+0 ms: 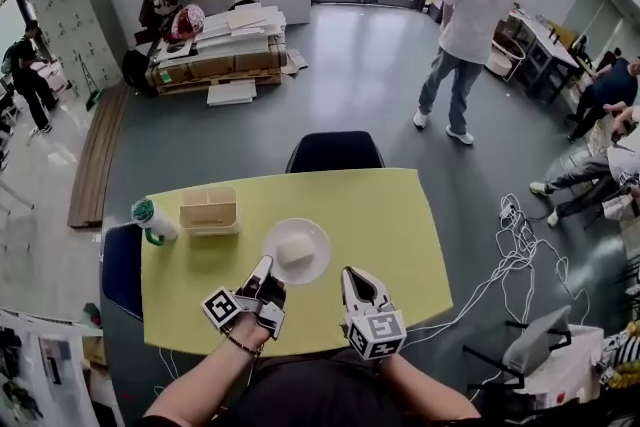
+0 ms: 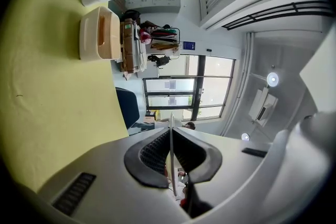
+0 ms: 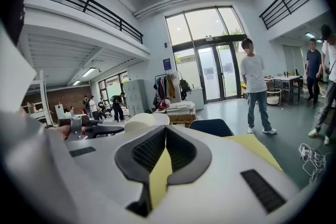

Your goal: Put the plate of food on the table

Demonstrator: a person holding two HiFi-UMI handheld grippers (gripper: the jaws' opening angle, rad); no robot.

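The left tool (image 1: pixel 268 265) is clamped on the near-left rim of a round white plate (image 1: pixel 314 267). In the left gripper view the rim shows as a thin white edge pinched between the two dark ribbed pads. A pale, blocky piece of food (image 1: pixel 294 250) sits at the middle of the plate. The plate is over the near middle of the yellow rectangular worktop (image 1: pixel 400 215). I cannot tell whether it rests on the surface or is held just above it.

The right tool (image 1: pixel 350 273) is just beside the plate's right side, apart from it. Its jaws are together at the tips with nothing between them. Only the yellow worktop shows through the gap behind the tips in the right gripper view.

A cream rectangular plastic box (image 1: pixel 209 210) stands on the worktop towards the far left. Just left of it, at the worktop's left edge, is a white cup with a green lid and handle (image 1: pixel 150 220).

A dark blue chair (image 1: pixel 334 152) is pushed up to the far edge of the worktop. A person in a white T-shirt and jeans (image 1: pixel 465 35) stands on the grey floor well beyond it. White cables (image 1: pixel 515 235) lie tangled on the floor to the right of the worktop.
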